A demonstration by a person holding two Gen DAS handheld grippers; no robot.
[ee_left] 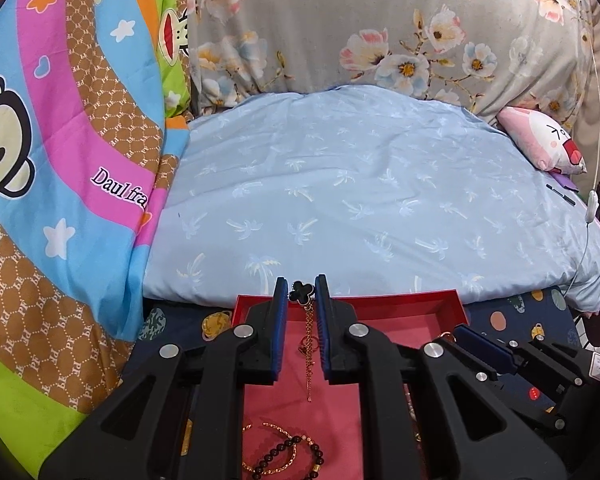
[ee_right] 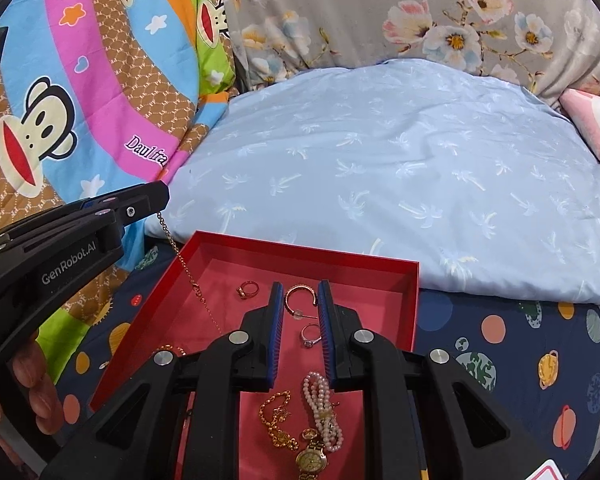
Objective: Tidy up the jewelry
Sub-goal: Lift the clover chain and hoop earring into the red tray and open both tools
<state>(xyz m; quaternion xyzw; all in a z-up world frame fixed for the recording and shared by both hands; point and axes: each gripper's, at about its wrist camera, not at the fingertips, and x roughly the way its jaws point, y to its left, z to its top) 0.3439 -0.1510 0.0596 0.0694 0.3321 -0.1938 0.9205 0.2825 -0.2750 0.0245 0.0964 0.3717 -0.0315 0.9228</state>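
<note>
Low in the left frame: beads (ee_left: 296, 456) already in the tray (ee_left: 440, 300). Mid-frame: left gripper (ee_left: 301, 294), fingers narrow, pinching a clover pendant (ee_left: 301, 291), chain (ee_left: 309, 356) dangling over the lining. Best lowered slowly, chain first, clear of the ring (ee_right: 247, 289). Right gripper (ee_right: 299, 300): fingers narrow, holding a hoop (ee_right: 298, 296) over the tray. Beyond: bed (ee_left: 360, 184).

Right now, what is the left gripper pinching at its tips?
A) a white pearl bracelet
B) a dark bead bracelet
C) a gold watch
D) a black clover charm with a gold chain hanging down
D: in the left wrist view the left gripper is shut on the black clover charm, and its gold chain hangs down over the red tray.
</note>
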